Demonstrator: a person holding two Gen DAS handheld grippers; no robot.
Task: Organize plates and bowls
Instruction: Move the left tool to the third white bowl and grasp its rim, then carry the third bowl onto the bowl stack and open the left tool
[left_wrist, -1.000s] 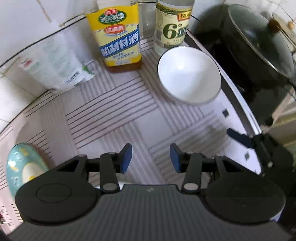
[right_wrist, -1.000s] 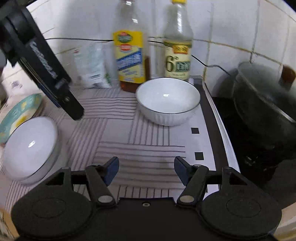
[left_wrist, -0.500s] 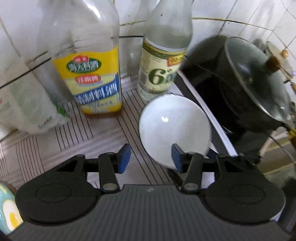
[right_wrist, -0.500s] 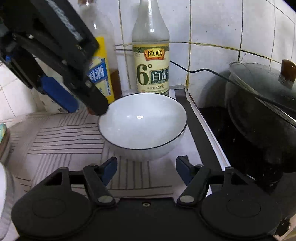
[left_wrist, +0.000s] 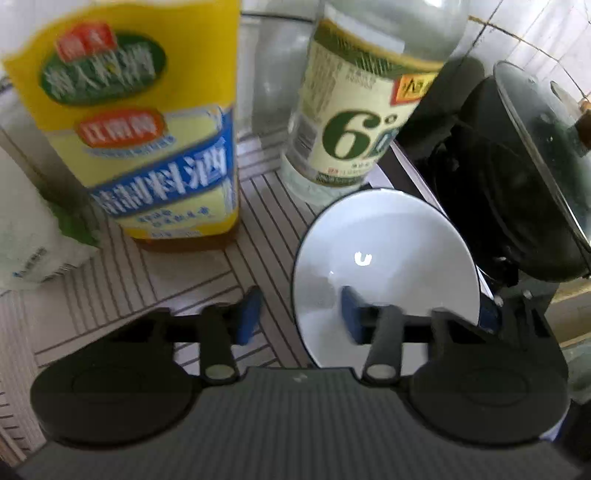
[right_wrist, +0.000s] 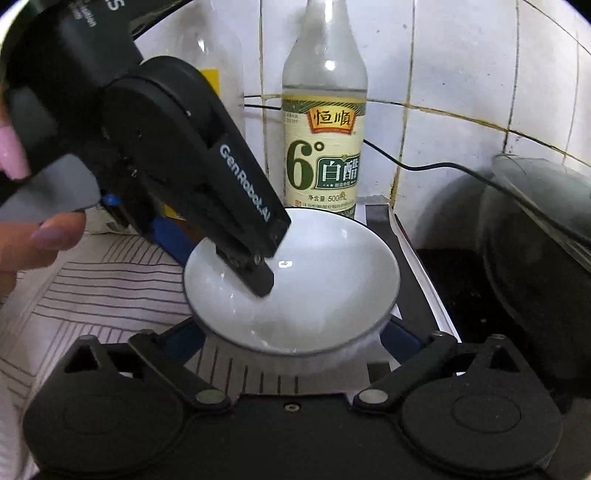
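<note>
1. Left tongs are open and straddle the near-left rim of the white bowl; right tongs, spread wide, flank its base.
2. Both hold nothing yet.
3. Bowl stands on the striped counter before the vinegar bottle; it looks glazed, slippery and fragile, so pinch the rim firmly.

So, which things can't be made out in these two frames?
- Left gripper grip: one finger sits inside the white bowl, the other outside the rim; contact unclear, motion blur.
- Right gripper fingertips: hidden beneath the bowl in the right wrist view.
- Yellow-label bottle: top cut off in the left view; mostly hidden by the left gripper in the right view.
- Black pot: cut by the frame edge.
</note>
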